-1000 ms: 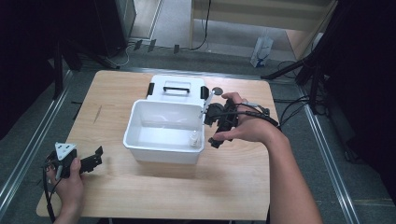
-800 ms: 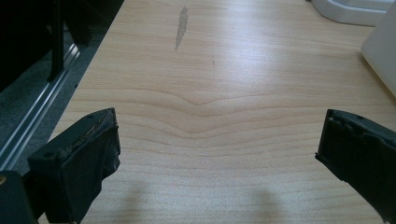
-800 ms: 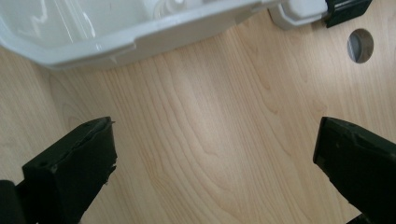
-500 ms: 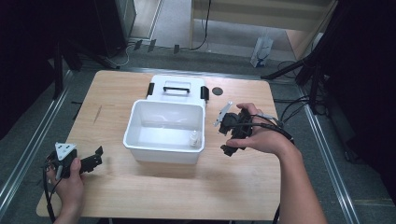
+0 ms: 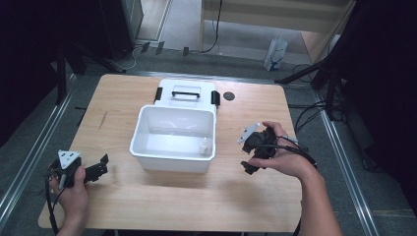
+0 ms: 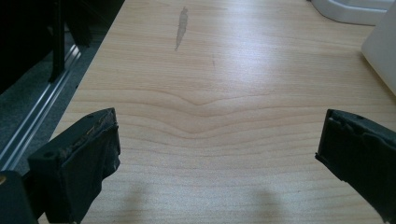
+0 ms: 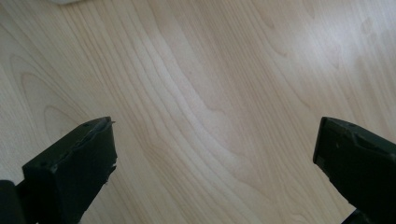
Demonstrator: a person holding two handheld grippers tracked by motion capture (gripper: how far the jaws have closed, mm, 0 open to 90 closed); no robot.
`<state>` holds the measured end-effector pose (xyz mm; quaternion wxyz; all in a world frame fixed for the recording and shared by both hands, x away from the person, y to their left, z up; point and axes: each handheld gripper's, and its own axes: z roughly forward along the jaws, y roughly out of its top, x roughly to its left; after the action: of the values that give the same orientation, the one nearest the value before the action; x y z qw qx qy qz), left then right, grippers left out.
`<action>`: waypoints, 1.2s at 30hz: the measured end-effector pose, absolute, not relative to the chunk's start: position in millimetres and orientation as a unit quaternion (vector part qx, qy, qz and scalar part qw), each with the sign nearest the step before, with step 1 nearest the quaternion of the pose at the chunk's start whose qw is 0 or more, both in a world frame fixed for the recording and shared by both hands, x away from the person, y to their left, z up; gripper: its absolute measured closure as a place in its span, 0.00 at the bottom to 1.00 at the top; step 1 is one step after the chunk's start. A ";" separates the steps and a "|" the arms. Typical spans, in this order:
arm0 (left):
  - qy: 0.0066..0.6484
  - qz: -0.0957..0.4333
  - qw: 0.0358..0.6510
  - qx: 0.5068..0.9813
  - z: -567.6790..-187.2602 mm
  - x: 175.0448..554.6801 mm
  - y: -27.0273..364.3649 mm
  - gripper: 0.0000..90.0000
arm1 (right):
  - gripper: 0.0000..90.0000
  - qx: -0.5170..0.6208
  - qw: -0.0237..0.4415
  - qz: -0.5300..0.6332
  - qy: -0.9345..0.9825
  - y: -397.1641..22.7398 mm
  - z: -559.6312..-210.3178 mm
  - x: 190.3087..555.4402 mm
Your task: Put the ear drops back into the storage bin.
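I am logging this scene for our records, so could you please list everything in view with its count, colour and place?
bin: one, white, open, centre of the table.
small bottle: one, white, inside the bin at its near right corner.
lid: one, white with a handle and black latches, flat behind the bin.
round disc: one, dark, on the table right of the lid.
table: one, light wood.
bag: one, white, on the floor beyond the table.
left hand-held gripper: one, black, open, near left corner of the table.
right hand-held gripper: one, black, open, right of the bin, above bare wood.
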<state>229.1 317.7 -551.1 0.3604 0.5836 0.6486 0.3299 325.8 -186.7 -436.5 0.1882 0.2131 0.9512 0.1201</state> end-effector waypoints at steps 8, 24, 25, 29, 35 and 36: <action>0.649 0.330 0.360 0.584 -551.1 229.1 317.6 0.00 | 0.00 0.249 0.195 0.151 0.936 -207.1 -460.6 309.9; 0.647 0.334 0.358 0.585 -551.1 229.2 316.6 0.00 | 0.00 0.374 0.222 0.285 0.854 -258.1 -505.3 273.7; 0.646 0.335 0.357 0.585 -551.1 229.2 316.5 0.00 | 0.00 0.381 0.223 0.292 0.849 -260.8 -508.0 270.9; 0.645 0.337 0.355 0.587 -551.0 229.0 316.0 0.00 | 0.00 0.398 0.226 0.307 0.835 -270.7 -518.0 261.2; 0.643 0.339 0.354 0.588 -551.0 229.0 315.3 0.00 | 0.00 0.425 0.234 0.339 0.806 -283.7 -526.9 248.6; 0.643 0.339 0.354 0.588 -551.0 229.0 315.2 0.00 | 0.00 0.431 0.235 0.345 0.800 -285.9 -528.5 246.7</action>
<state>229.0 315.2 -551.0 0.3540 0.5882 0.6434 0.3387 246.7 -285.9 -528.5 0.2347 0.4308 0.8004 0.3447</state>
